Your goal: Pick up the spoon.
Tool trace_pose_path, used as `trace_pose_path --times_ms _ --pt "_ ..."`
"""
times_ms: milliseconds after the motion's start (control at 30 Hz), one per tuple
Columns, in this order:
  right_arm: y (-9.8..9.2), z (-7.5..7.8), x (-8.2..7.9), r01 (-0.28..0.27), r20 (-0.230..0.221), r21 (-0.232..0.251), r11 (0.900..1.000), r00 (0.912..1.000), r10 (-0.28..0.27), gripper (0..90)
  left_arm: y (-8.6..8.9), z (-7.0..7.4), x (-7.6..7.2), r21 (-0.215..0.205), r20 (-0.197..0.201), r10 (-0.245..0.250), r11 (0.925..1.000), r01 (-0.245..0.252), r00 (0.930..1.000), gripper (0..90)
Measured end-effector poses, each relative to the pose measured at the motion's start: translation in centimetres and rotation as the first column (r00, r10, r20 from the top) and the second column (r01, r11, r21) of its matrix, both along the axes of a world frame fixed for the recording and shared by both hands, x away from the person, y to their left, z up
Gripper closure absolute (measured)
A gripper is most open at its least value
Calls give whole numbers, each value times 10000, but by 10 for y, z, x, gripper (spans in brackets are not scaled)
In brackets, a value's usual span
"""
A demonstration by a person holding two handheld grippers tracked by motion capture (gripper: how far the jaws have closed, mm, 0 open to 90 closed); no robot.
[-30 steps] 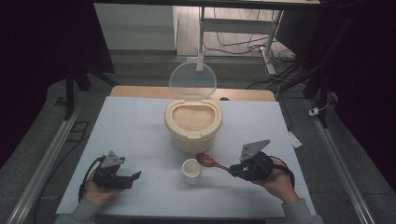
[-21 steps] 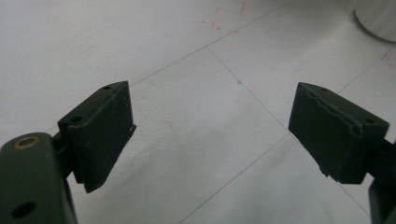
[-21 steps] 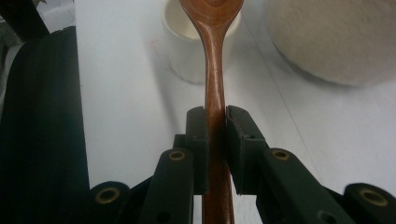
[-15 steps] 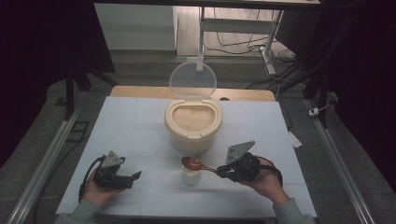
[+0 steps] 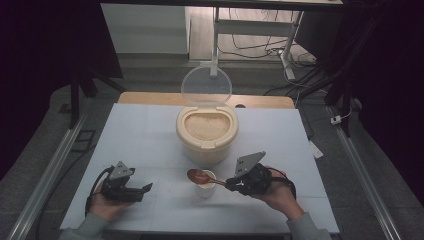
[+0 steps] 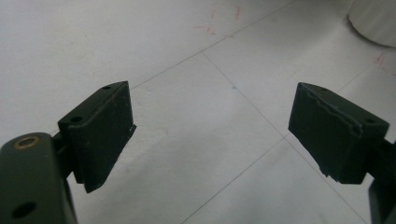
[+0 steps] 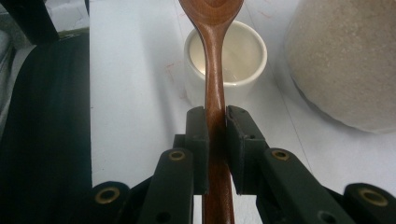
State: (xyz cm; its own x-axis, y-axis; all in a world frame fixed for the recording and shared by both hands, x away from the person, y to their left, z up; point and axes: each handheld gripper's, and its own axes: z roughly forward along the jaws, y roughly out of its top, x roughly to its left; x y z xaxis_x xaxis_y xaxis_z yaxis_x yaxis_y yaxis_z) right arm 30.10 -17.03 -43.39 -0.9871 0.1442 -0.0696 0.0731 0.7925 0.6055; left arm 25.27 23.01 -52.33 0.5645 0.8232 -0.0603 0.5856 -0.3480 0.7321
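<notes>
A brown wooden spoon (image 5: pixel 201 176) (image 7: pixel 214 70) is clamped by its handle in my right gripper (image 5: pixel 231 184) (image 7: pixel 215 122). Its bowl hangs over a small white cup (image 5: pixel 205 189) (image 7: pixel 228 60) near the table's front. Behind the cup stands a cream container of rice (image 5: pixel 206 131) (image 7: pixel 345 60) with its clear lid (image 5: pixel 206 86) swung up. My left gripper (image 5: pixel 145 189) (image 6: pixel 210 123) rests low at the front left, jaws wide apart over bare table, nothing between them.
The white table (image 5: pixel 145 135) ends at a wooden strip (image 5: pixel 150 98) at the back. Metal rails (image 5: pixel 47 170) run along both sides. A frame leg and cables (image 5: pixel 287 55) lie on the floor beyond.
My right gripper has carried the spoon leftwards, so its bowl now hangs over the cup instead of to the cup's right. The left gripper has stayed put.
</notes>
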Motion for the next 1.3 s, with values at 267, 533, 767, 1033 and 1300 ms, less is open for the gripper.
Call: trace_pose_path --times_ms 267,533,767,1033,1300 --pt "0 -2 2 33 -43 -33 10000 10000 -33 788 -19 25 -1 11 317 -780 9970 780 9965 140" --pt "3 0 1 -33 34 56 10000 10000 33 788 -42 51 6 -3 452 -1750 9845 1752 9835 153" --pt "7 1 0 -117 83 -43 9999 9999 117 787 -67 76 9 -41 773 -2711 9622 2722 9594 167" --pt "12 -1 -1 -206 194 -178 9996 9996 209 787 -107 98 11 401 892 -4114 9114 4095 9071 208" --pt "17 -2 -2 -337 267 -342 9988 9990 347 787 -137 101 18 984 283 -5034 8612 4987 8636 250"
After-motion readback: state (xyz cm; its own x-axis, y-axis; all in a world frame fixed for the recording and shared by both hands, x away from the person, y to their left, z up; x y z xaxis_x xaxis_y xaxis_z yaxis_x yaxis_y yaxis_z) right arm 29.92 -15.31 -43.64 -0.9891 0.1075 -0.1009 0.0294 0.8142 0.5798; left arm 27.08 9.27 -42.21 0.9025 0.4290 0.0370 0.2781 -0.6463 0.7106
